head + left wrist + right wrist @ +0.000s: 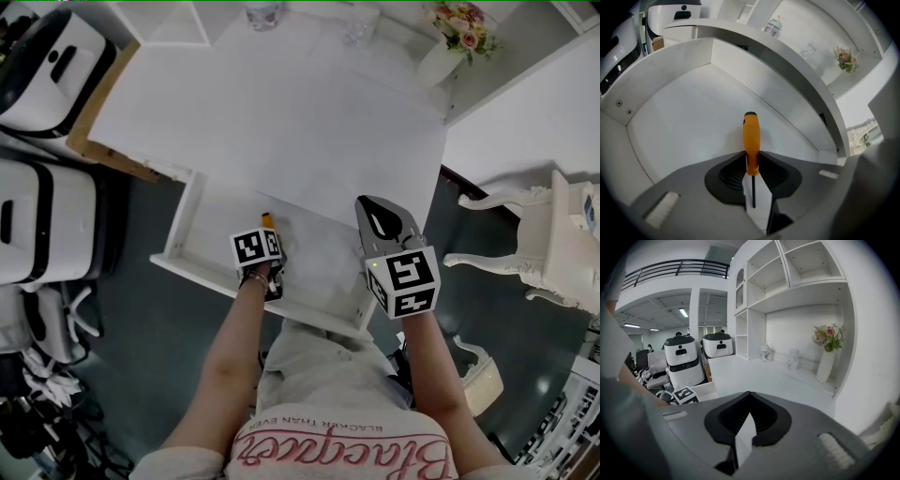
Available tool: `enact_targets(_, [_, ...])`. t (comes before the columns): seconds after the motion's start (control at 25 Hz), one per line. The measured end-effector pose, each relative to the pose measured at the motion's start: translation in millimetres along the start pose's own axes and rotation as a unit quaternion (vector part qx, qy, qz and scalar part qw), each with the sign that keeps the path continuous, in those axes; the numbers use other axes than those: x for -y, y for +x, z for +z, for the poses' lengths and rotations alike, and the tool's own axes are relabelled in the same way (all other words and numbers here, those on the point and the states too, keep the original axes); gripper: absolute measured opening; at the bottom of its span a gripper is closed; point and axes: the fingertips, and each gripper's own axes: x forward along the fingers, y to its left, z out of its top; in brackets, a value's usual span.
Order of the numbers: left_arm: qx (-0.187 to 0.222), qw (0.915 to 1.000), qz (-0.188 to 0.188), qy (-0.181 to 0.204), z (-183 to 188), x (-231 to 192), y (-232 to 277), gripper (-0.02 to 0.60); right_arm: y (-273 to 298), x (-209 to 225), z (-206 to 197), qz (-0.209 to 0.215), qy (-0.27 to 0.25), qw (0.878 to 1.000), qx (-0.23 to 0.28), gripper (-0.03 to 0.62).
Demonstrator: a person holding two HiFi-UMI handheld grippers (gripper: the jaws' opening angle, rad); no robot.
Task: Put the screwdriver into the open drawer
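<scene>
At the left of centre in the head view the open drawer [184, 228] stands pulled out from under the white bench [281, 122], its bare white floor showing. The left gripper [266, 234] hangs over the drawer's near right part, pointing steeply down into it. Its fingers [729, 171] are clenched on the screwdriver [751, 140], gripping the lower end of the orange handle. The handle juts forward past the fingers and the dark shaft runs back between them. In the left gripper view the tool sits inside the drawer's walls, but I cannot tell whether it touches the floor yet.

Right of centre, the right gripper [370, 208] hovers over the bench edge just beside the drawer's right end, its fingers pressed together on nothing.

By my reading the carry is as good as done. What remains is to lower the tool the last bit, release it onto the drawer floor, and lift the left gripper away.
</scene>
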Motion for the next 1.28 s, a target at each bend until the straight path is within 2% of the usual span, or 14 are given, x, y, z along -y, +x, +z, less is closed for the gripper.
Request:
enact_targets(0.2, [-0.009,0.9999,0.01,-0.004,-4.1,-2.1,4.5,0.106,-5.0,0.6,0.4,-0.004,-0.006,1.0,0.0,0.002])
enact_targets(0.4, [-0.012,0.9998,-0.009,-0.013,-3.7,0.9,3.7,0.112,-8.9,-0.2,3.3,-0.007,-0.008,1.0,0.002,0.002])
enact_targets(0.52, [-0.01,0.9997,-0.02,-0.012,-0.5,5.2,0.8,0.153,-9.7,-3.0,6.0,-0.006,-0.008,1.0,0.007,0.002])
enact_targets(0.76, [0.008,0.9998,-0.018,-0.01,8.9,7.9,-12.3,0.183,-12.7,-12.0,14.1,0.0,-0.011,1.0,0.019,0.002])
enact_targets(1.28, [0.05,0.9979,-0.011,0.041,28.5,14.7,-59.4,0.192,-34.8,-17.2,41.1,0.001,-0.011,0.998,0.062,0.002])
